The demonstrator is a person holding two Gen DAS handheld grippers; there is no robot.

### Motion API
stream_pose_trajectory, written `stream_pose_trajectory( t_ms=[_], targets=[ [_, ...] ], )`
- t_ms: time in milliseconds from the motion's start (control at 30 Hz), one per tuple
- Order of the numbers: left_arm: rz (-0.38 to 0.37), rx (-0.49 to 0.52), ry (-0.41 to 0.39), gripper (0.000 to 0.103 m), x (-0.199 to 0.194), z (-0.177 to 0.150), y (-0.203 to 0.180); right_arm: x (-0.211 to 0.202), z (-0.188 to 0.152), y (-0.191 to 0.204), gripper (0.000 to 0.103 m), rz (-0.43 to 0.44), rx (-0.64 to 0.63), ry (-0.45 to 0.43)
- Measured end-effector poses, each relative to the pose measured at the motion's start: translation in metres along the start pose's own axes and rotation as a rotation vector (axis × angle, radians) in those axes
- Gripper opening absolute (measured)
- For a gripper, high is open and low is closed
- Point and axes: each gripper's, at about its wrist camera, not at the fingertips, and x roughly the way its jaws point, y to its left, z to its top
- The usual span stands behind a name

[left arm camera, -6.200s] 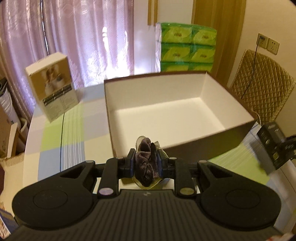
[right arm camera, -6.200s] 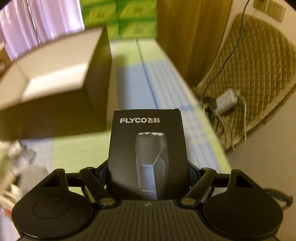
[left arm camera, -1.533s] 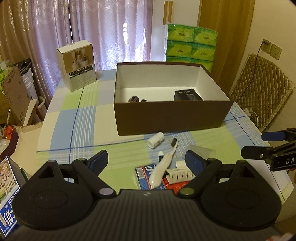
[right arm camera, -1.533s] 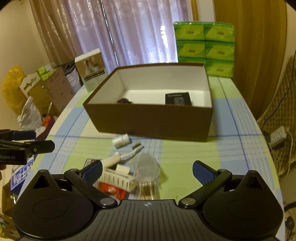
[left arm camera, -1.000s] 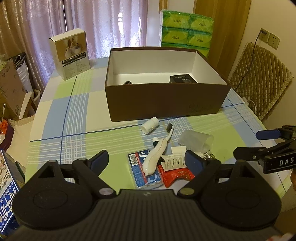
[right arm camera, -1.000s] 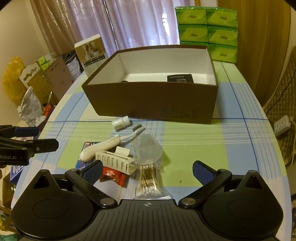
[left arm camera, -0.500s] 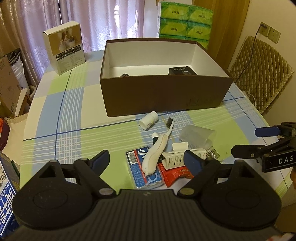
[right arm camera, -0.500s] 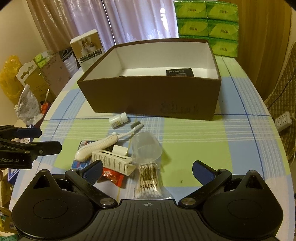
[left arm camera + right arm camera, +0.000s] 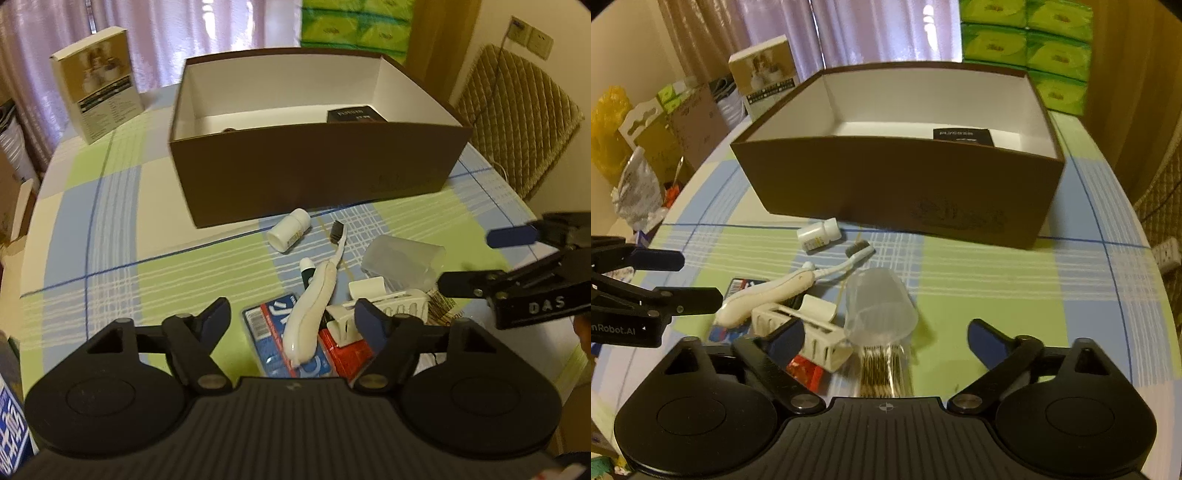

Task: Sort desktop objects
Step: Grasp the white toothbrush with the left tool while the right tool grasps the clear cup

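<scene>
Toothbrush (image 9: 314,291) lies between spread fingers of empty left gripper (image 9: 293,319); right gripper (image 9: 886,338) spread, empty, over clear cup (image 9: 881,304).

A lived-in home, most likely a dining or living room. Sheer purple curtains (image 9: 886,26) hang behind a table (image 9: 110,221) under a checked green-and-blue cloth, and a quilted chair (image 9: 517,122) stands by wall sockets (image 9: 532,37). Household stock fills the edges — stacked green tissue packs (image 9: 1027,48), cardboard cartons (image 9: 683,125) and a yellow plastic bag (image 9: 605,122) on the floor.
</scene>
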Motion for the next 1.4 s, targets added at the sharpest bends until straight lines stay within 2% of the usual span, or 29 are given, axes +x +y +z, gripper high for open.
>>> stream_pose_trajectory(
  t_ms=[167, 367, 467, 533, 667, 800, 967, 1267, 1333, 1367, 1400],
  targets=[
    [-0.034, 0.068, 0.038, 0.059, 0.025, 0.010, -0.004, 0.022, 0.006, -0.002, 0.081, -0.010, -0.032, 0.036],
    [-0.111, 0.155, 0.105, 0.045, 0.055, 0.022, -0.007, 0.034, 0.007, -0.007, 0.080, -0.018, -0.015, 0.065],
    [-0.149, 0.194, 0.152, 0.034, 0.071, 0.027, -0.008, 0.035, 0.009, -0.010, 0.080, -0.018, -0.004, 0.070],
    [-0.158, 0.222, 0.174, 0.031, 0.081, 0.031, -0.008, 0.036, 0.010, -0.013, 0.080, -0.018, 0.005, 0.071],
    [-0.209, 0.248, 0.224, 0.013, 0.095, 0.034, -0.008, 0.040, 0.011, -0.016, 0.080, -0.017, 0.016, 0.080],
    [-0.219, 0.268, 0.219, 0.012, 0.097, 0.034, -0.010, 0.045, 0.012, -0.016, 0.080, -0.013, 0.013, 0.092],
    [-0.225, 0.203, 0.172, 0.012, 0.086, 0.038, -0.001, 0.053, 0.017, -0.014, 0.080, -0.006, 0.000, 0.096],
    [-0.177, 0.134, 0.110, 0.012, 0.061, 0.040, 0.016, 0.073, 0.024, -0.010, 0.079, 0.003, -0.052, 0.136],
    [-0.176, 0.119, 0.108, 0.012, 0.056, 0.039, 0.018, 0.079, 0.024, -0.009, 0.068, 0.012, -0.065, 0.157],
    [-0.176, 0.114, 0.106, 0.012, 0.055, 0.039, 0.019, 0.081, 0.024, -0.010, 0.056, 0.023, -0.067, 0.168],
    [-0.175, 0.110, 0.104, 0.012, 0.053, 0.038, 0.020, 0.082, 0.024, -0.011, 0.050, 0.035, -0.068, 0.178]
  ],
)
